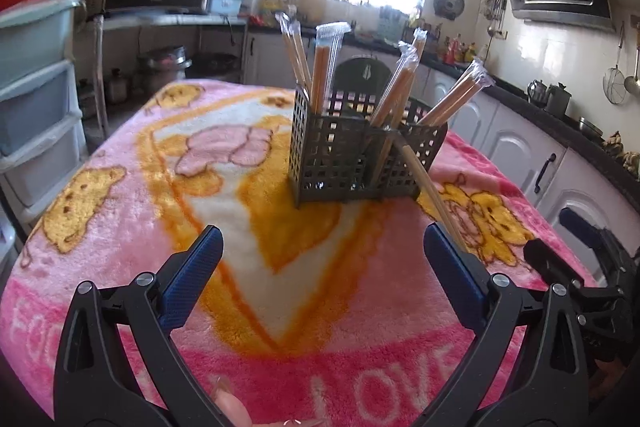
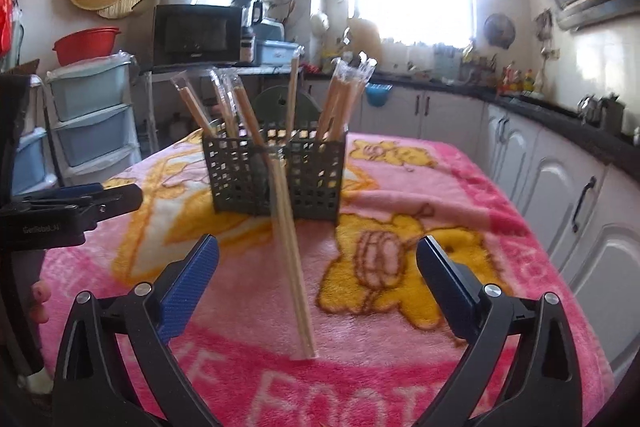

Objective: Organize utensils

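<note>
- Where the pink blanket [image 2: 420, 187] with its yellow cartoon figures covers the table, a dark grid-walled utensil basket [image 2: 276, 175] stands upright near the middle, divided into compartments.
- Wrapped chopstick pairs [image 2: 240, 107], pale wood in clear plastic sleeves, stand in the basket and fan outward at different tilts; in the left wrist view, one bundle [image 1: 326, 67] on the left stands almost upright, while those to the right lean further out.
- One more wrapped chopstick pair [image 2: 290, 259] lies outside the basket: its far end leans against the basket's front wall and its near end rests on the blanket.
- The left gripper [image 1: 322, 253] hovers above the blanket, short of the basket, pointing at it; its blue-padded jaws are spread wide and hold nothing.
- The right gripper [image 2: 318, 263] is likewise raised over the blanket with jaws spread wide and nothing held; the leaning pair lies between its fingers in the view, touching neither.
- From the right wrist view, the left gripper shows at the far left edge, well apart from the basket.
</note>
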Motion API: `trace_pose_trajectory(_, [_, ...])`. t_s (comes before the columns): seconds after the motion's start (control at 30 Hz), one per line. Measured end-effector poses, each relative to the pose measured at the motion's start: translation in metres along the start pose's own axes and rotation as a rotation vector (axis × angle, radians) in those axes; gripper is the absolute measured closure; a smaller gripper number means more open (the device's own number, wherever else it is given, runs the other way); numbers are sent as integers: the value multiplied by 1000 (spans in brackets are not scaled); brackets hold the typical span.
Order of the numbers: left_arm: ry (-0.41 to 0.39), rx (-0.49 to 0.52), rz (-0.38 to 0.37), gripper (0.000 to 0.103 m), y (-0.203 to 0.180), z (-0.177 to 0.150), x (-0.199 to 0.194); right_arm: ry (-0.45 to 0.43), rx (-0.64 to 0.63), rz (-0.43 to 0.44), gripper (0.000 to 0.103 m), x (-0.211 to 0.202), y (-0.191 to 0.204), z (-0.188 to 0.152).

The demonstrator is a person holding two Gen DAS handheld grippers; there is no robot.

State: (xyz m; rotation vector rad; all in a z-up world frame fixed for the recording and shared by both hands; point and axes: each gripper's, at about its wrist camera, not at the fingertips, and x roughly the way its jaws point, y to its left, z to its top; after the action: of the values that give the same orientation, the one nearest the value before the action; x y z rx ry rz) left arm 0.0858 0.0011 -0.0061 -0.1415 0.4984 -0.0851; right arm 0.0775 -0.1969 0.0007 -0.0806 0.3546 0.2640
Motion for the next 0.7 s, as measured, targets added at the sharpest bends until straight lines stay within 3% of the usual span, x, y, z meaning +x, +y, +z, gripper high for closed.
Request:
trace_pose_trajectory(0.07, [-13,7,6,10,-3,-2,1,-31,15,-8,6,-3,-4,0])
trace_pose_trajectory(0.17, [-45,41,72,10,-10,-4,1,-81,29,-25,6,-6,-9,1])
trace_pose_trajectory(0.27, [-71,54,65,10,-14,-8,1,-117,36,-43,6,-8,-13,1])
trace_pose_trajectory(0.7, [-84,41,65,10,-12,-10,2,-126,65,-53,6,-7,-20,-1])
